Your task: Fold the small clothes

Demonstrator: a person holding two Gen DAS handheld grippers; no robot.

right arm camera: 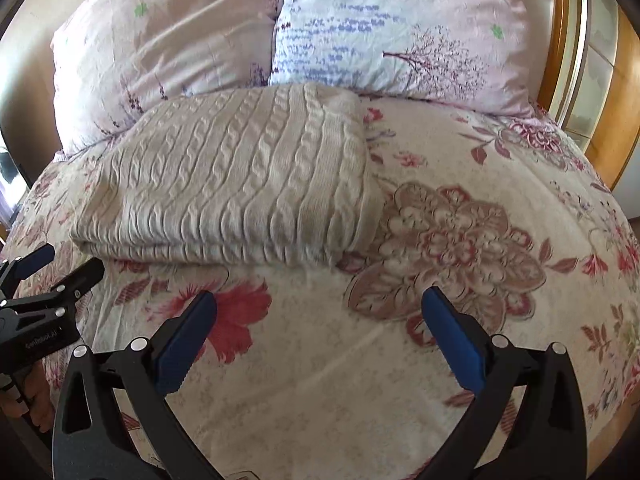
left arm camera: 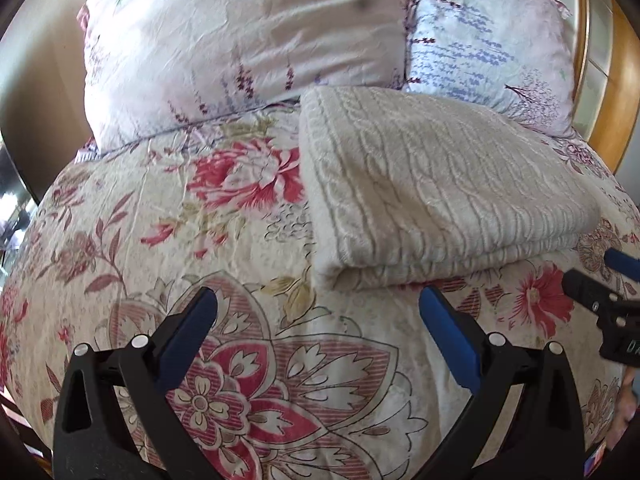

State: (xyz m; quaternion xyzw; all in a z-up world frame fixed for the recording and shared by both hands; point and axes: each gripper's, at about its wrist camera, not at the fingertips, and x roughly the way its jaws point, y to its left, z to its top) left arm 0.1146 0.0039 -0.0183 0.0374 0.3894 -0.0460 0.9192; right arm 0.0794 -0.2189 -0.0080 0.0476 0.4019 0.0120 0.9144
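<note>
A cream cable-knit garment (left arm camera: 432, 192) lies folded in a flat rectangle on the floral bedspread (left arm camera: 248, 240), its folded edge toward me. It also shows in the right wrist view (right arm camera: 240, 184). My left gripper (left arm camera: 318, 300) is open and empty, hovering just in front of the garment's near left corner. My right gripper (right arm camera: 320, 300) is open and empty, just in front of the garment's near right corner. Each gripper shows at the edge of the other's view: the right gripper (left arm camera: 600, 276) and the left gripper (right arm camera: 60, 264).
Two pale printed pillows (left arm camera: 240, 48) (right arm camera: 400, 28) lean at the head of the bed behind the garment. A wooden headboard (right arm camera: 624, 100) runs along the right. The bed's left edge drops off by a dark gap (left arm camera: 12, 184).
</note>
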